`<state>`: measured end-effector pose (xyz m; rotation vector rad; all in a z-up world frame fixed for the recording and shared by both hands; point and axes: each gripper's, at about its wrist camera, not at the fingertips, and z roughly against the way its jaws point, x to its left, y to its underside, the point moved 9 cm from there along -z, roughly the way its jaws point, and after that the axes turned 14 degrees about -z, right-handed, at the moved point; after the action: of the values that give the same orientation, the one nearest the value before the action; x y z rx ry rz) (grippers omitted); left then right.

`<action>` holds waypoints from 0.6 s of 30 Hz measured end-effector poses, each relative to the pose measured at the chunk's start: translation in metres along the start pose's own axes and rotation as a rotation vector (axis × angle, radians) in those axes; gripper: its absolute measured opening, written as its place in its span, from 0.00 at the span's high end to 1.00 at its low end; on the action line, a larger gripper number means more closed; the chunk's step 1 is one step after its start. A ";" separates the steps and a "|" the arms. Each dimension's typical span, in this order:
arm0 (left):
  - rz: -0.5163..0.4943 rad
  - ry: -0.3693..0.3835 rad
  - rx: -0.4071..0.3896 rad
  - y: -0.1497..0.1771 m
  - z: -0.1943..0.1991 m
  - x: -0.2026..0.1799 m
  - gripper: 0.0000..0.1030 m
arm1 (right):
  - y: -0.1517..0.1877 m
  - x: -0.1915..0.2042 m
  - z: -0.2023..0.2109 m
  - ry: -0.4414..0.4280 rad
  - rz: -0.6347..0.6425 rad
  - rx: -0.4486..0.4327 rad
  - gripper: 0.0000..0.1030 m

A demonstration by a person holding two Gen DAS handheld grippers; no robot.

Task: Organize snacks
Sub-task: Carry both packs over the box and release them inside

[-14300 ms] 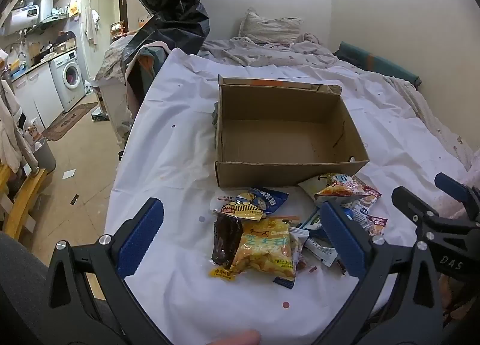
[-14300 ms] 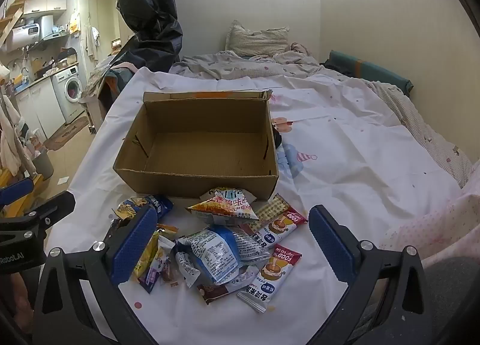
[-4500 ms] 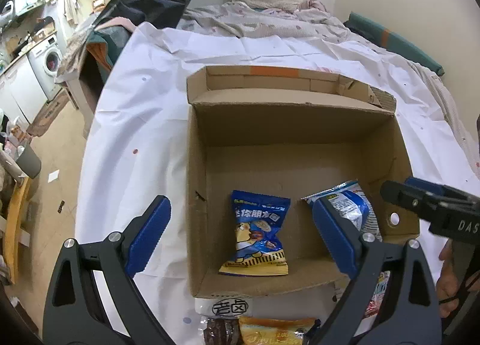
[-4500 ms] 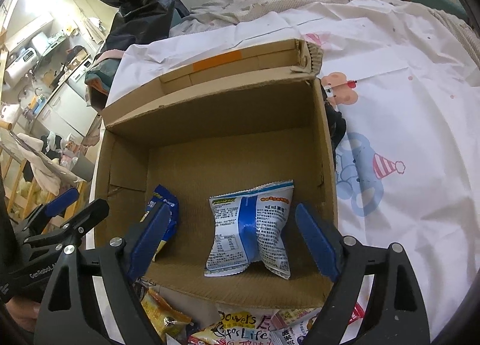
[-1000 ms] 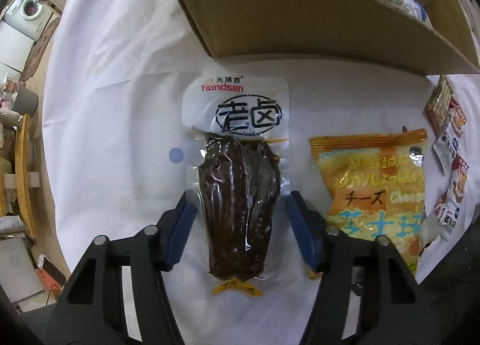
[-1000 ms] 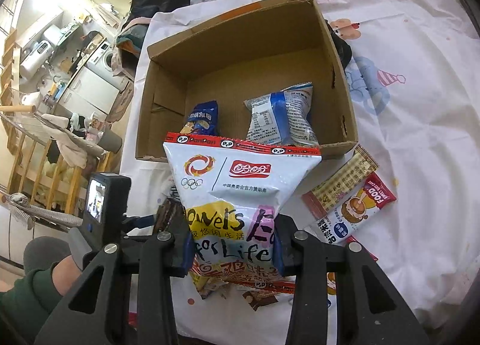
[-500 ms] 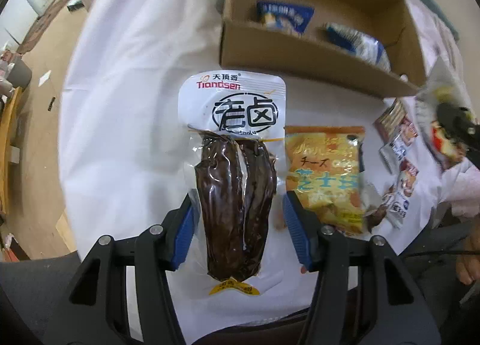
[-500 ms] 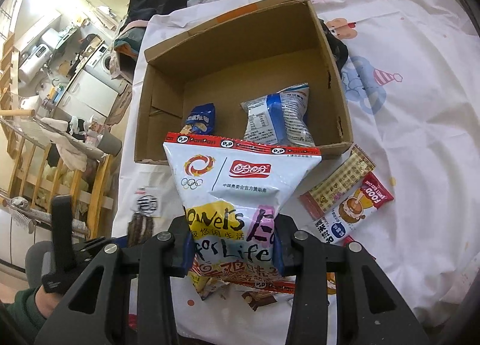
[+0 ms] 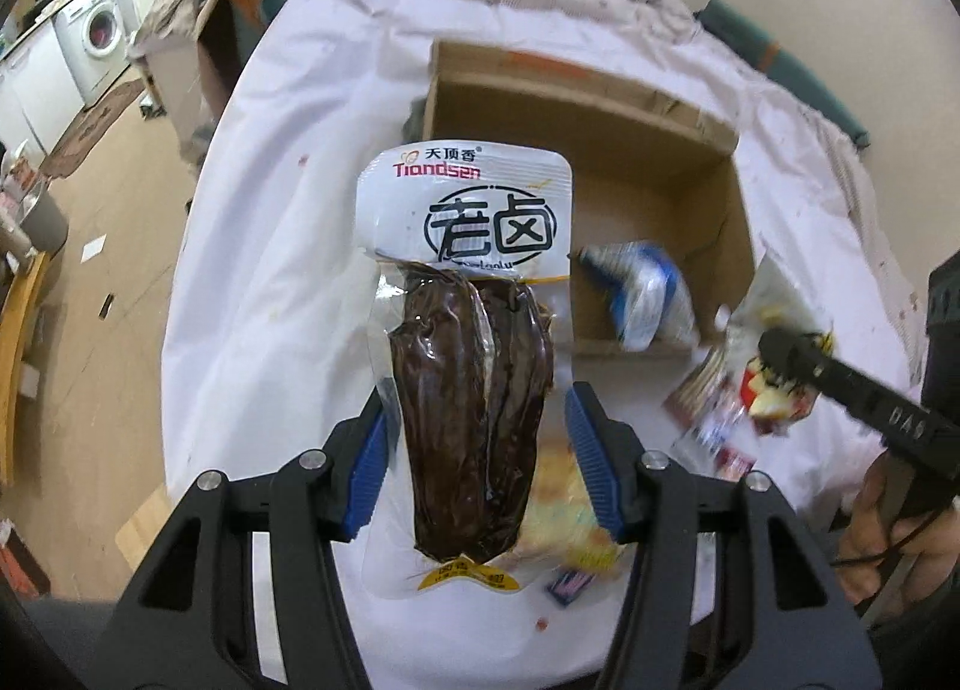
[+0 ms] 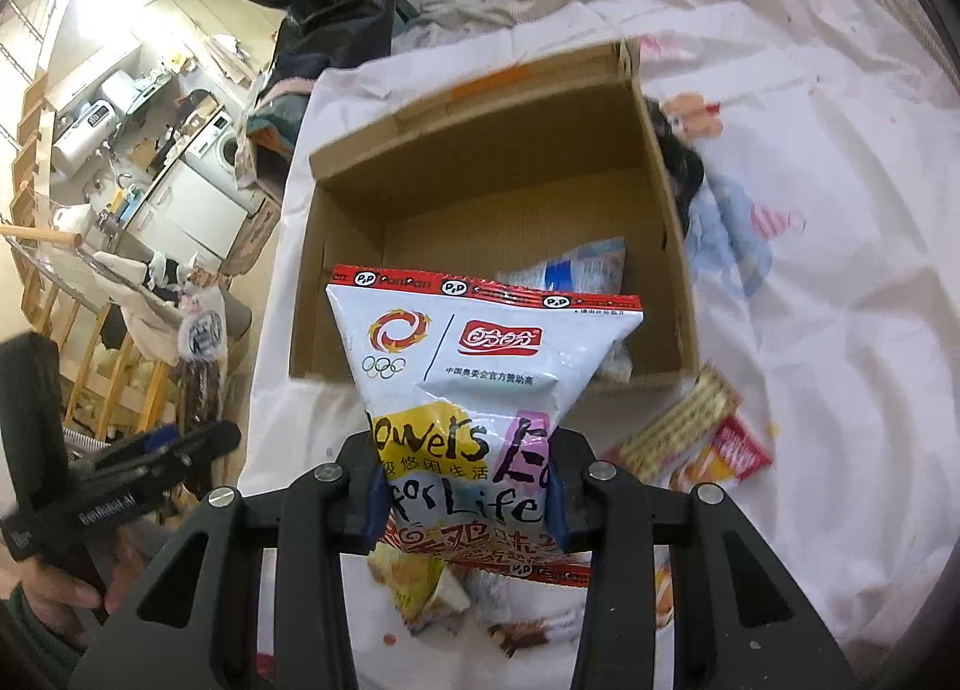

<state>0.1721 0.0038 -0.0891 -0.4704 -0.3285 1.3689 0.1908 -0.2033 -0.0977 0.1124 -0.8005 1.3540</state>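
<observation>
With both packets lifted toward the cardboard box (image 10: 498,198): left hand-held gripper (image 9: 477,462) clamping dark meat snack (image 9: 471,390), right hand-held gripper (image 10: 462,495) clamping chip bag (image 10: 474,378), ready for dropping in.

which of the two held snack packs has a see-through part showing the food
The Tiandsen pack in the left gripper: clear lower half showing dark brown food. The right gripper's chip bag is fully printed.

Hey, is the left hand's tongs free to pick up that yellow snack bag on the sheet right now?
Probably not: the left tongs are shut on the brown meat pack, which also covers the yellow bag.
</observation>
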 end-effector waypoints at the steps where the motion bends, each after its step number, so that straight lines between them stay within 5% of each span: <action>1: -0.003 0.006 -0.007 -0.010 -0.002 -0.001 0.49 | -0.006 0.000 0.000 0.000 -0.001 -0.009 0.60; 12: -0.086 0.013 -0.037 -0.077 -0.041 -0.014 0.49 | -0.048 0.003 -0.024 0.025 0.012 -0.035 0.60; 18: -0.090 0.001 -0.045 -0.085 -0.064 -0.011 0.49 | -0.059 0.009 -0.042 0.019 0.018 -0.024 0.60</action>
<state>0.2737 -0.0261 -0.1013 -0.4873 -0.3761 1.2762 0.2618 -0.1894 -0.1017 0.0731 -0.8034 1.3603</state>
